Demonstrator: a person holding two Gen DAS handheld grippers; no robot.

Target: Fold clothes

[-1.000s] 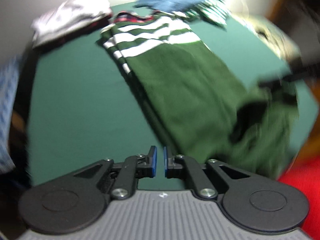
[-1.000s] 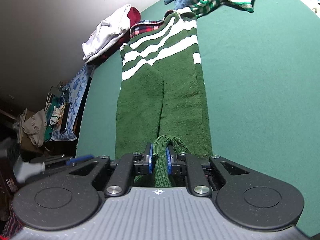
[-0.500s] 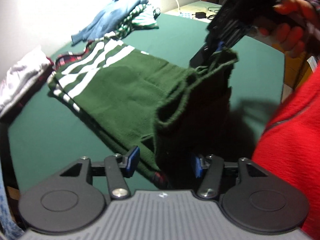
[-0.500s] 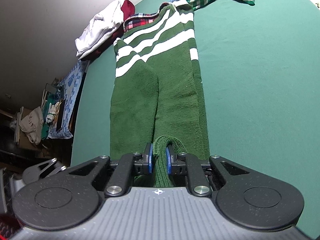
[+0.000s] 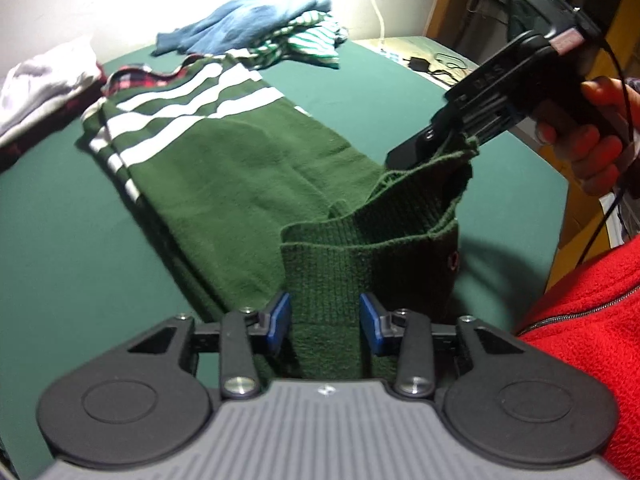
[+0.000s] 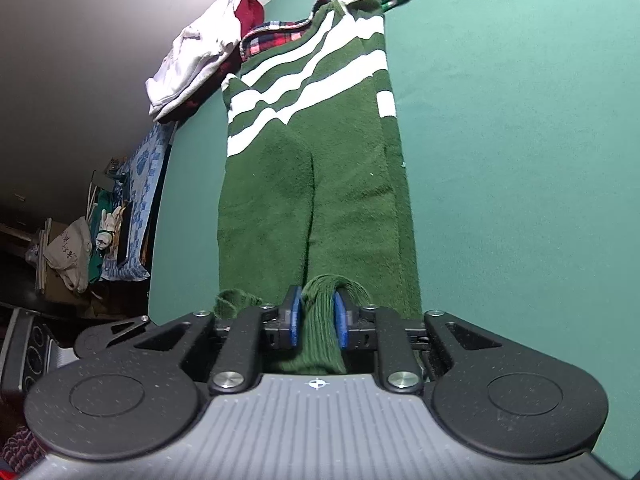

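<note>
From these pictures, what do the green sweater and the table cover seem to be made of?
The green sweater looks like thick knitted fabric, perhaps wool or fleece: fuzzy matte body, ribbed hem with visible knit rows. The table cover looks like green felt or a similar flat cloth: even, matte, without shine or weave that I can see.

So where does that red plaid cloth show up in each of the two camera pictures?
Left wrist view: the red plaid cloth is upper left, at the far end of the green striped sweater.
Right wrist view: it is top centre, just left of the sweater's neck.
Shared landmark: the sweater's white stripes.
</note>
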